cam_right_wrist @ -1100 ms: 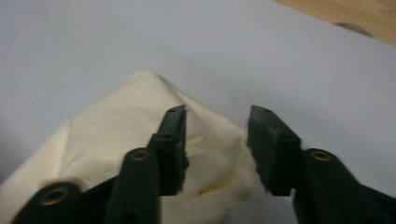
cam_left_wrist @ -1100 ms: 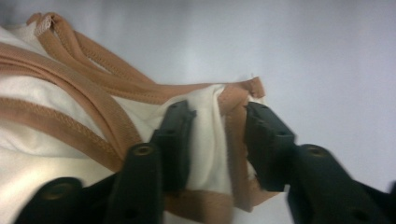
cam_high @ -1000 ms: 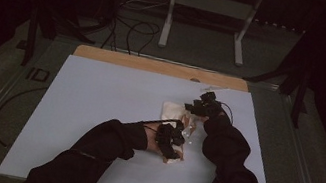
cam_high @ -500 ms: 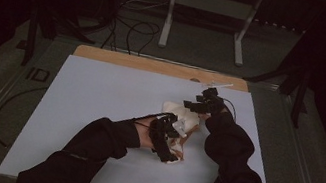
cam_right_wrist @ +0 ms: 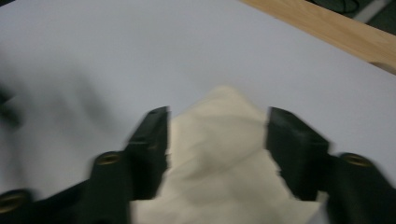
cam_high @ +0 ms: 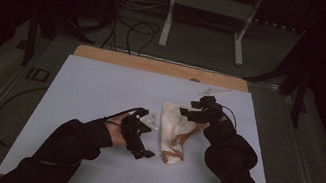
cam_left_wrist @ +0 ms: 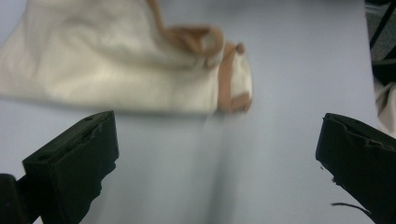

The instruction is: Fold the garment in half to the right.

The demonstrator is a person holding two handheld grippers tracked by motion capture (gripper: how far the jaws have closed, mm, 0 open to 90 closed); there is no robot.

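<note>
Cloth [cam_right_wrist: 224,163] blurred, cut off below

We see the cloth bag [cam_high: 174,134] lying on the tabletop [cam_high: 90,89], the left gripper [cam_high: 138,140] at its nine o'clock, the right gripper [cam_high: 196,111] over its one o'clock corner.

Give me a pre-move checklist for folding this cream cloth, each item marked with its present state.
1. Left gripper open and clear of the cloth: ok.
2. Right gripper straddling the cloth's far corner, jaws apart: ok.
3. Right gripper's grip on that corner: not ok, jaws not closed.
4. Cloth wholly on the white table sheet: ok.
5. Brown strap end lying flat: cannot tell, blurred.
</note>
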